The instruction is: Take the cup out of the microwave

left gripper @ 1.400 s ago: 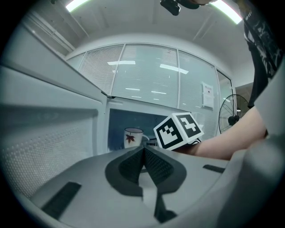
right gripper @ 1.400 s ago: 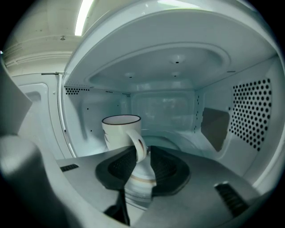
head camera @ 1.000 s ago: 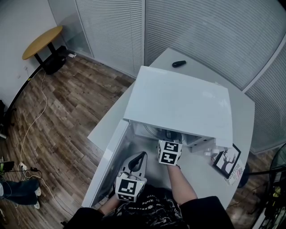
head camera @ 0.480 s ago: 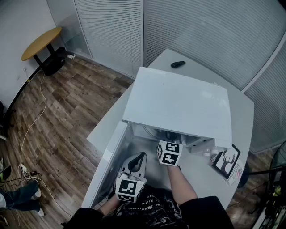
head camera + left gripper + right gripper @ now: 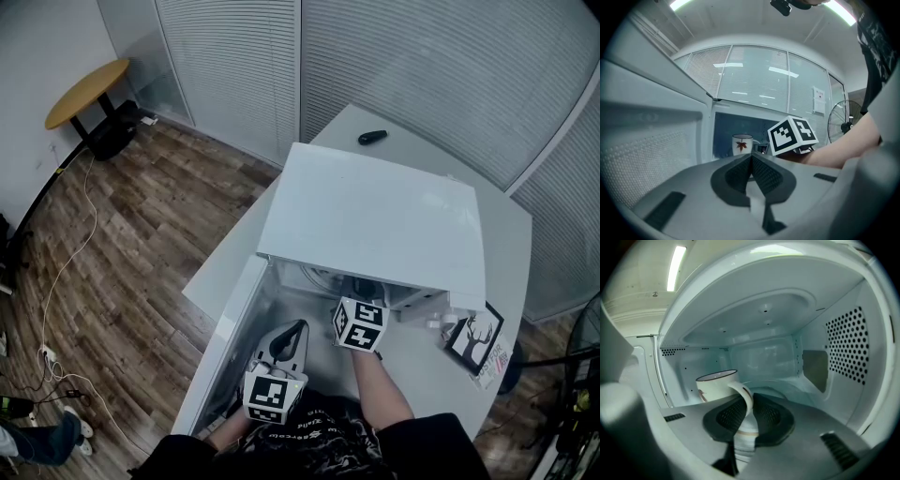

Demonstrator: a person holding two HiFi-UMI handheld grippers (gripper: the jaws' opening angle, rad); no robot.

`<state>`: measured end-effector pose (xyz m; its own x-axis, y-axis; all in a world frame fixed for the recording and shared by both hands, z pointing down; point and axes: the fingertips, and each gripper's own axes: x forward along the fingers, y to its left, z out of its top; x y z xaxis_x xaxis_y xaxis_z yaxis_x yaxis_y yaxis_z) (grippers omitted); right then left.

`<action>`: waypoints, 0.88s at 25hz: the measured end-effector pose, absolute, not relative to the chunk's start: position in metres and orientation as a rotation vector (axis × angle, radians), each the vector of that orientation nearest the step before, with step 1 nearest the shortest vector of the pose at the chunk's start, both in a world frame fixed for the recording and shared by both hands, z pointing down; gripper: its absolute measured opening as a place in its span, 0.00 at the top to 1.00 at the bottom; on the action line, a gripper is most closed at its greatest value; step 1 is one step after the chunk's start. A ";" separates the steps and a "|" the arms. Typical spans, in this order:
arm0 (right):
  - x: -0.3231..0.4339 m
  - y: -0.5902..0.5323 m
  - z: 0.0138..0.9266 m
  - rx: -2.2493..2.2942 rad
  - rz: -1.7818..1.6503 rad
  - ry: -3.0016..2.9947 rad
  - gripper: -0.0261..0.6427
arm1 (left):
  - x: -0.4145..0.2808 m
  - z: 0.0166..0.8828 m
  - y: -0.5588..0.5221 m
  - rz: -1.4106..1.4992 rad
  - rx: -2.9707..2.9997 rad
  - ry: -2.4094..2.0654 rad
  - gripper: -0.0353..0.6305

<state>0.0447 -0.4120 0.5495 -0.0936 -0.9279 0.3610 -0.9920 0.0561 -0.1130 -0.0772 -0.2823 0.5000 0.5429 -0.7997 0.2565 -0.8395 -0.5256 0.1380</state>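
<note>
Your right gripper (image 5: 746, 412) reaches into the open microwave (image 5: 375, 220). Its jaws have just been closing, and the handle of the cup (image 5: 716, 384) stands between them. The pads seem to press it, though the wide lens makes contact hard to judge. The cup sits on the oven floor, left of centre. Your left gripper (image 5: 751, 161) hovers by the swung-out door (image 5: 228, 333), jaws clenched on nothing.

The microwave stands on a white table (image 5: 427, 150), with a small black object (image 5: 372, 137) behind it and a deer-print card (image 5: 474, 339) to its right. Around you are a wood-plank floor (image 5: 141, 234), a round yellow table (image 5: 89, 86) and slatted blinds (image 5: 422, 66).
</note>
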 end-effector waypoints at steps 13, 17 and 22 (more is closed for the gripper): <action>0.054 -0.401 0.542 1.976 0.493 -2.171 0.90 | -0.074 0.501 -0.280 0.228 2.547 -1.366 0.94; 0.056 -0.395 0.539 1.973 0.491 -2.175 0.90 | -0.072 0.498 -0.278 0.223 2.552 -1.365 0.94; 0.059 -0.388 0.537 1.961 0.475 -2.182 0.90 | -0.068 0.496 -0.274 0.220 2.568 -1.364 0.94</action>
